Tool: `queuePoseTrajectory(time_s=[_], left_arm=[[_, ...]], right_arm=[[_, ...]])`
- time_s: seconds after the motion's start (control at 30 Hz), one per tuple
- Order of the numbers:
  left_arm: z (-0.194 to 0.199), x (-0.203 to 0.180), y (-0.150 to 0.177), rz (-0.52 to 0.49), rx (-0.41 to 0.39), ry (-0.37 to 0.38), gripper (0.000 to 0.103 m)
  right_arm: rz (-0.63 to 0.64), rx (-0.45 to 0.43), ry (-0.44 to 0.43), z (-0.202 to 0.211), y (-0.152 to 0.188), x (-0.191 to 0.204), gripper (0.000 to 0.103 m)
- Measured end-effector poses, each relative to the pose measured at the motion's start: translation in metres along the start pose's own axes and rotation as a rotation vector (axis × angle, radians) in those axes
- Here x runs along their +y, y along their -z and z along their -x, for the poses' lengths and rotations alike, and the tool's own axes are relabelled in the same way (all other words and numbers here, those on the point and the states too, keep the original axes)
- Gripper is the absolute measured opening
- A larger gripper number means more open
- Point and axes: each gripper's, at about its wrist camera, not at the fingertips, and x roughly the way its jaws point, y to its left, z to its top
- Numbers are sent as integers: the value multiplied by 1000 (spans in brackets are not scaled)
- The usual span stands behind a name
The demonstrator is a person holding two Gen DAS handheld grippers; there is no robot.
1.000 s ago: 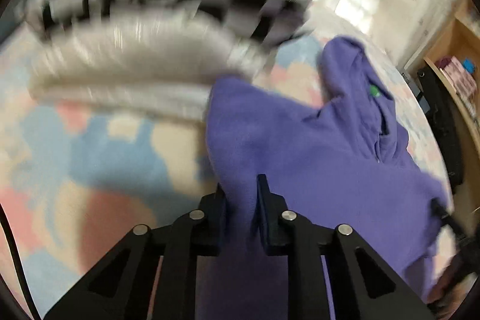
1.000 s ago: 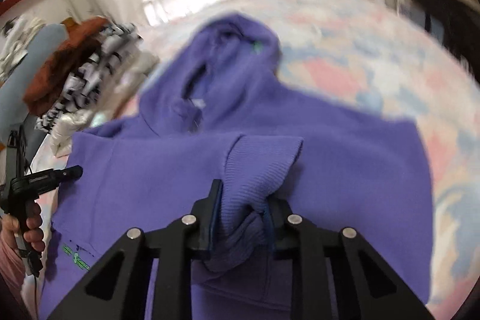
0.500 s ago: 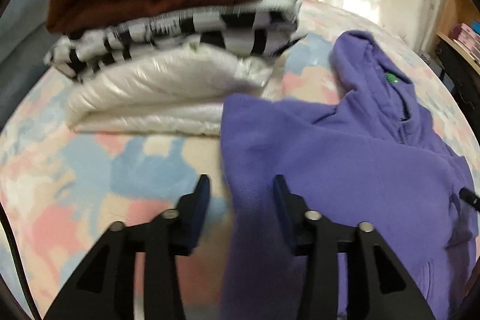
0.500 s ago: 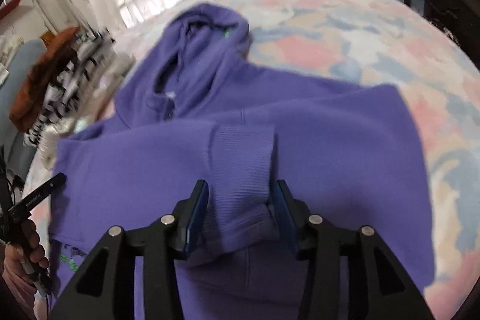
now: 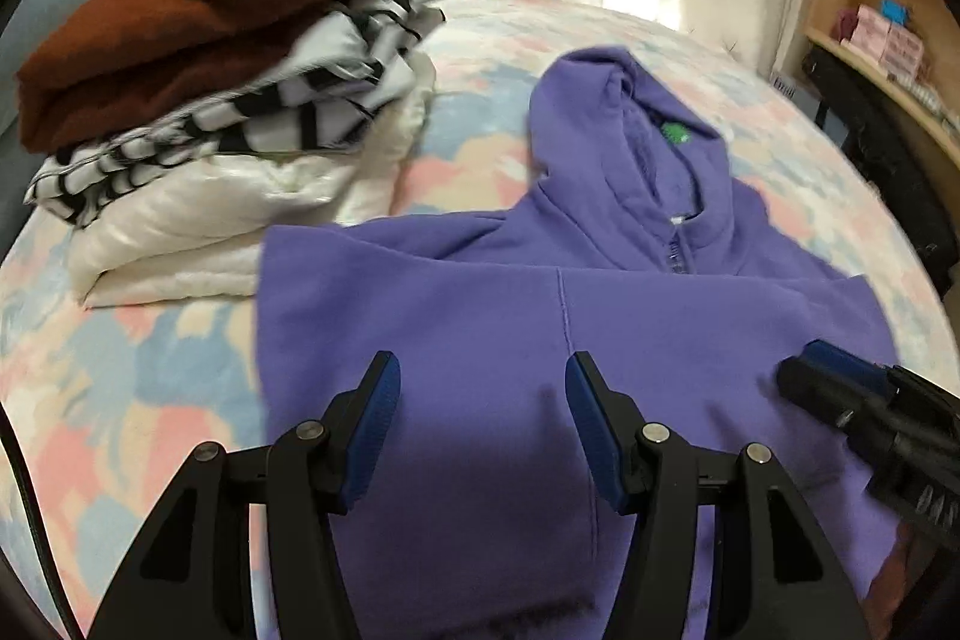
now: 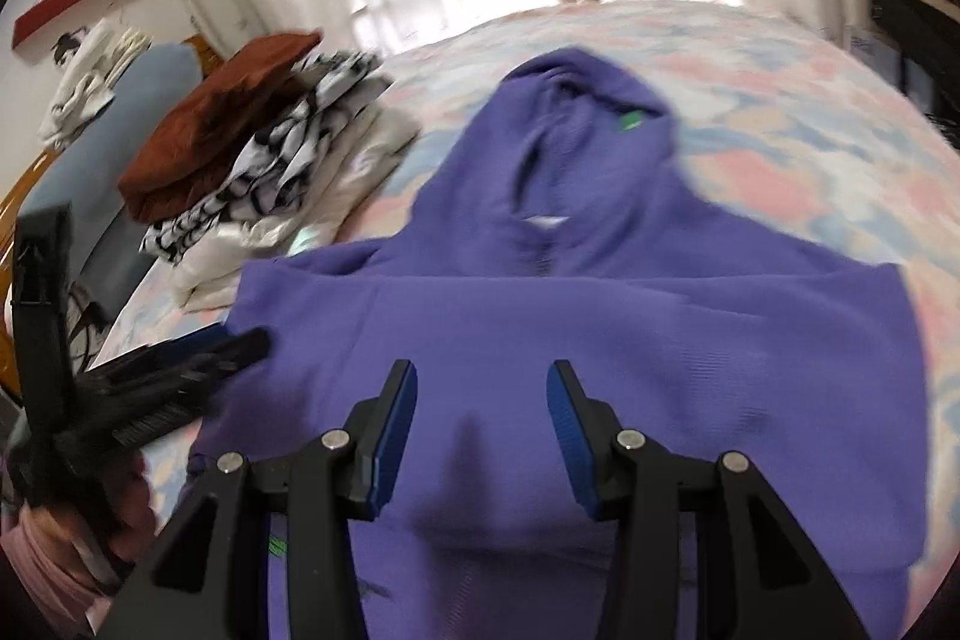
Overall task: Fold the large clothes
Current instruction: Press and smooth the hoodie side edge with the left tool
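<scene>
Both grippers, left (image 5: 480,382) opening and right (image 6: 480,388) parted, hover empty over the purple fleece hoodie (image 5: 570,340) spread on the pastel bedspread (image 5: 120,400). Sleeves seem folded in; next, grip the near hem evenly.

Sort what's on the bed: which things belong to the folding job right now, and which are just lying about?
Job:
purple hoodie
left hand-held gripper, opening, empty
right hand-held gripper, open, empty

Lying about:
stack of folded clothes
blue pillow
shelf boxes
</scene>
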Motion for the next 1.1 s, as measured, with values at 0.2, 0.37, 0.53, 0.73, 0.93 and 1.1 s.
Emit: queuePoseTrajectory(time_s=[0.2, 0.37, 0.53, 0.73, 0.93, 1.1], left_arm=[[-56, 24, -14, 58, 23, -151, 53], [-65, 46, -19, 75, 7, -115, 41], [-52, 39, -14, 15, 10, -133, 43], [-13, 29, 1, 30, 40, -46, 53], [10, 11, 43, 6, 90, -11, 59], [14, 26, 66, -6, 85, -38, 59]], right_arm=[[-12, 58, 99, -50, -8, -18, 42], [-83, 8, 173, -40, -19, -72, 20], [-163, 14, 83, -18, -12, -98, 14], [-118, 48, 40, 10, 3, -63, 22], [-50, 110, -20, 10, 30, -23, 25], [-110, 116, 34, 15, 51, -49, 25]])
